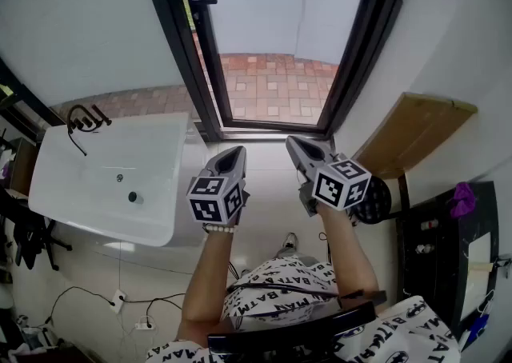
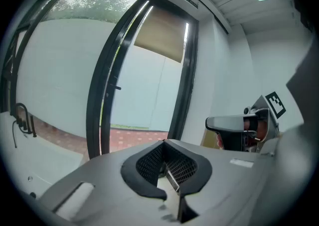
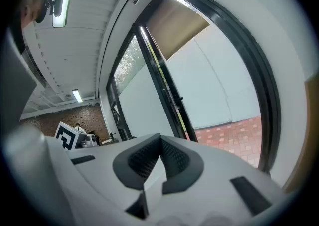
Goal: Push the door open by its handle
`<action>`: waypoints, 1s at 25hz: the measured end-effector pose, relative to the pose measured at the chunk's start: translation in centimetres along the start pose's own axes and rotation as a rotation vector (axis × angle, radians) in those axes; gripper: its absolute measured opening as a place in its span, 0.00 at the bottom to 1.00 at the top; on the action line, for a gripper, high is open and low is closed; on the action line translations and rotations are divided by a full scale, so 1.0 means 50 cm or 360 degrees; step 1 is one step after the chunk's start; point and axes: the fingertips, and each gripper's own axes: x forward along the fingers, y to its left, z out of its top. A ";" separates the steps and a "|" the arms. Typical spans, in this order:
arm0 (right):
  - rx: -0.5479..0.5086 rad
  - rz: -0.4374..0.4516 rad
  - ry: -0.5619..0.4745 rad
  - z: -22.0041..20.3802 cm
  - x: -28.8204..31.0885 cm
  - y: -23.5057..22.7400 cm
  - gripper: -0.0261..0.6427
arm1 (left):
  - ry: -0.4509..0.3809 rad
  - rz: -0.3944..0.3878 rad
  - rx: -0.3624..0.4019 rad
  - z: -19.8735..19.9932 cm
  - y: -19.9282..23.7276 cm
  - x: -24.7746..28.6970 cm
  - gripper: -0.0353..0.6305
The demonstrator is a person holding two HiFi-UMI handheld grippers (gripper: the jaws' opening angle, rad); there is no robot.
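Now left gripper [image 1: 232, 153] and right gripper [image 1: 297, 144] (two, both empty) point closed fingers at one door [image 1: 210, 57].

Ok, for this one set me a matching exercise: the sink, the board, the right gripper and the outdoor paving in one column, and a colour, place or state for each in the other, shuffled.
Column one:
1. sink
2. board
3. right gripper
4. paving

Column two:
A. reddish brick, outdoors
B. white, to the left of the left gripper
C. jaws together, nothing between them
D. brown, to the right of the right gripper

Pairs: 1-B, 2-D, 3-C, 4-A
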 end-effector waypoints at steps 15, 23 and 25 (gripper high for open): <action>-0.0133 0.0304 -0.0150 0.101 0.046 -0.102 0.27 | 0.0009 0.0182 -0.0062 -0.010 0.024 0.097 0.04; -0.0298 0.0423 -0.0042 0.167 0.117 -0.152 0.32 | 0.0054 0.0256 -0.0110 -0.030 0.041 0.135 0.04; -0.0336 0.0459 -0.0029 0.177 0.142 -0.158 0.39 | 0.0059 0.0267 -0.0121 -0.033 0.055 0.150 0.04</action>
